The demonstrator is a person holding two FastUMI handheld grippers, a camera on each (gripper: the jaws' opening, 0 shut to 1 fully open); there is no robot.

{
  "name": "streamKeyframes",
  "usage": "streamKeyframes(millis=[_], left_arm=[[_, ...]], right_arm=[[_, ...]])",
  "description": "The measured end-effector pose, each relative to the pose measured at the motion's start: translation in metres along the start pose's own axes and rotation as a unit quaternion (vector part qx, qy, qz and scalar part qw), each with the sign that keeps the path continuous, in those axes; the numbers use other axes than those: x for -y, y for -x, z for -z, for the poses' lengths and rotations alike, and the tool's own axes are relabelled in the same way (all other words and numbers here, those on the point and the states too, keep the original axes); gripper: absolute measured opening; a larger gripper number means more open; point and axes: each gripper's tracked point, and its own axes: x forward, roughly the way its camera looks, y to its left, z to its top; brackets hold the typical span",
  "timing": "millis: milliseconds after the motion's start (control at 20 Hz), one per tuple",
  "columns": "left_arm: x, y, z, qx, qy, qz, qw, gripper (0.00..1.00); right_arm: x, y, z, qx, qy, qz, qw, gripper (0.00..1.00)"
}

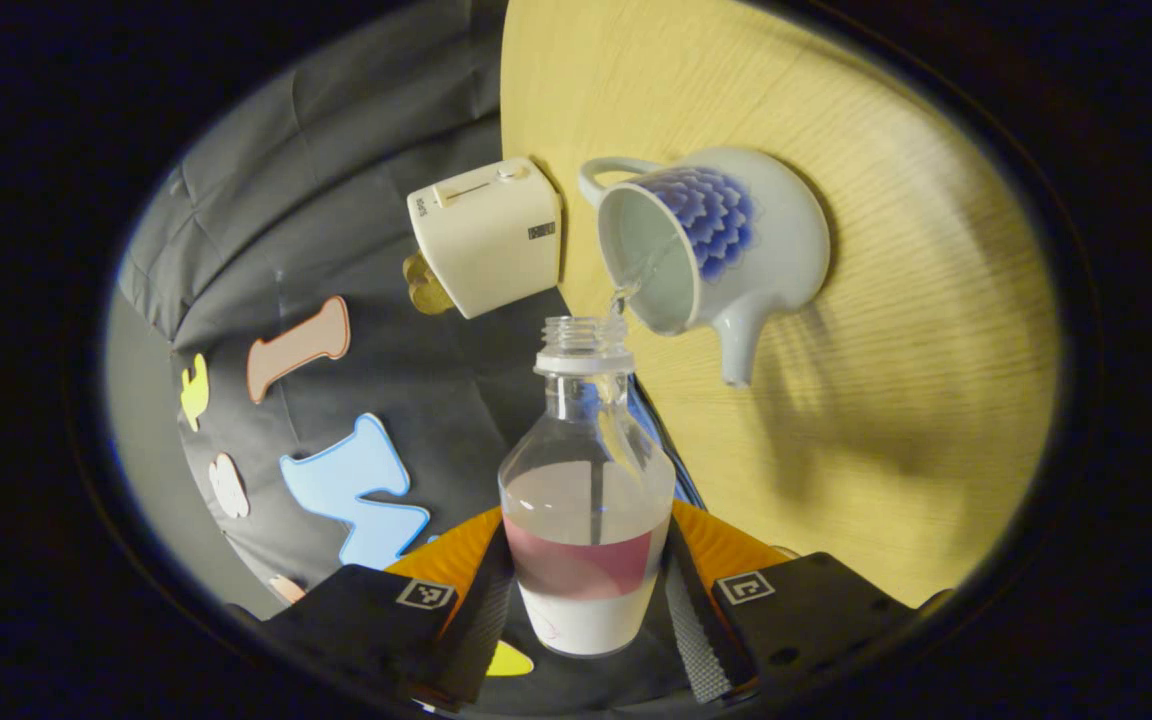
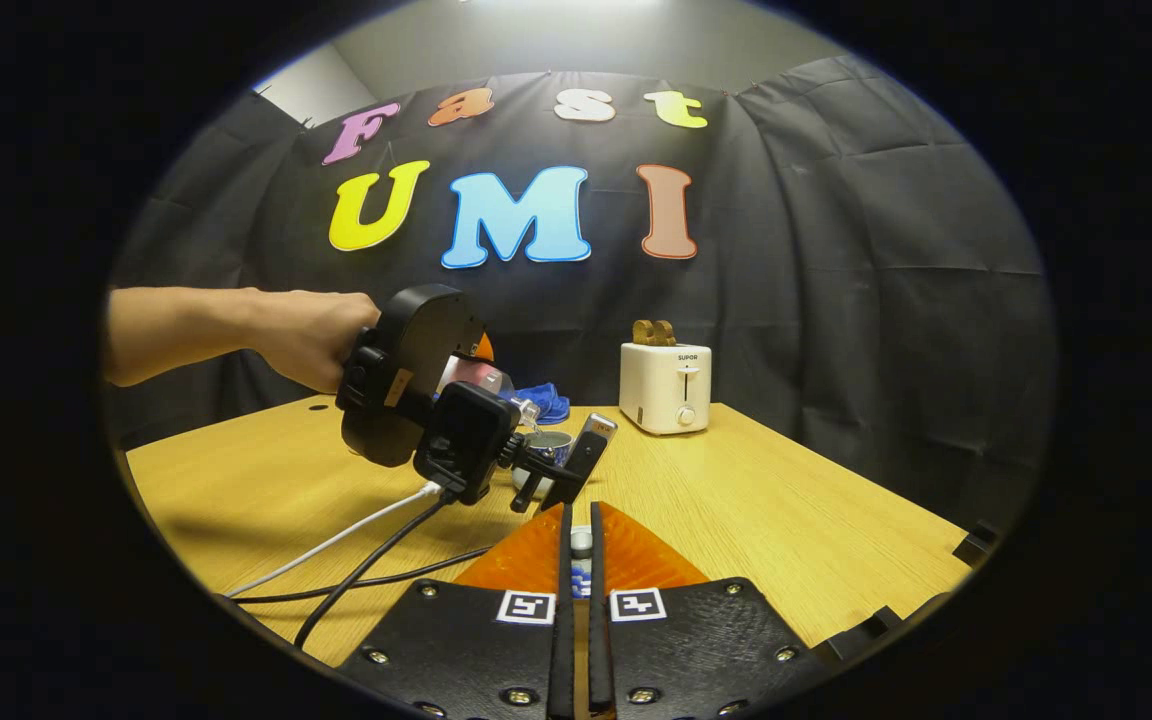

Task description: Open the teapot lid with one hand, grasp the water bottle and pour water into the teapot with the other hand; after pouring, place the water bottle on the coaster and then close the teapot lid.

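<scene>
My left gripper [image 1: 586, 595] is shut on the clear water bottle [image 1: 586, 500], which is uncapped, has a pink and white label and is tipped over. A thin stream of water runs from its neck into the open mouth of the white teapot [image 1: 766, 240] with a blue flower, which stands on the wooden table [image 1: 916, 400]. In the right gripper view the left gripper [image 2: 456, 430], held by a hand [image 2: 306, 335], tilts the bottle [image 2: 481, 375] over the teapot [image 2: 548, 447]. My right gripper [image 2: 581, 545] is shut on the teapot lid [image 2: 581, 541], a small white piece showing in the narrow gap.
A white toaster [image 2: 666, 385] with toast in it stands at the back of the table, also seen near the teapot as the toaster [image 1: 486, 235]. A blue thing [image 2: 544, 403] lies behind the bottle. White and black cables [image 2: 356, 545] trail across the table [image 2: 786, 500].
</scene>
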Motion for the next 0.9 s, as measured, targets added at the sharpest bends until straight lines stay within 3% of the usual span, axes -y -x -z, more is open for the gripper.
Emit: streamKeyframes(millis=[900], left_arm=[[-0.026, 0.004, 0.002, 0.001, -0.064, -0.023, 0.998, 0.87]], right_arm=[[-0.001, 0.0, 0.002, -0.004, 0.0, -0.005, 1.0, 0.06]])
